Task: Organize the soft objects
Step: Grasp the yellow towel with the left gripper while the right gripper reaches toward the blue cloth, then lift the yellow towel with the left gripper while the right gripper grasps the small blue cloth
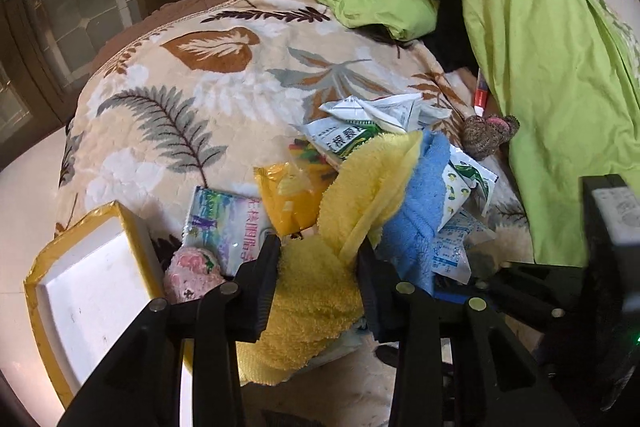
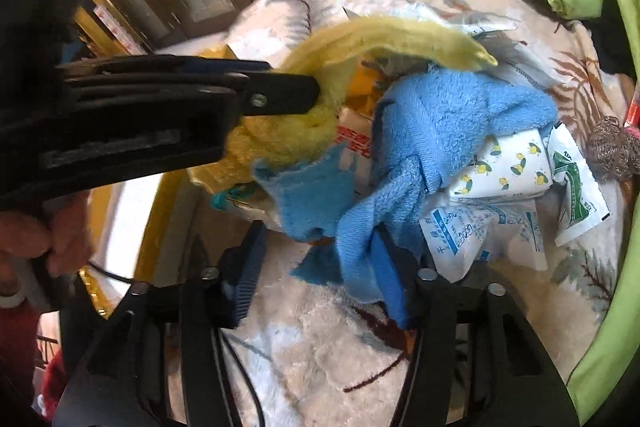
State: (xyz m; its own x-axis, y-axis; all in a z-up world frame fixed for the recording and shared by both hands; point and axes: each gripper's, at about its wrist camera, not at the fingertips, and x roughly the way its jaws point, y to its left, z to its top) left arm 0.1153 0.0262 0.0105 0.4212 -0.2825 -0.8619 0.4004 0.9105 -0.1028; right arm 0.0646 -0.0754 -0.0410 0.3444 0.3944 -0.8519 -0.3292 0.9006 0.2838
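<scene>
Pink plush [image 1: 192,273]: left view only

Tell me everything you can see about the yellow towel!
The yellow towel is fluffy terry cloth, crumpled, not folded. The left gripper has its fingers on both sides of a bunched part. One flap rises and leans against the blue towel. It lies on the leaf-patterned blanket, over an orange packet, in a pile of packets.
</scene>
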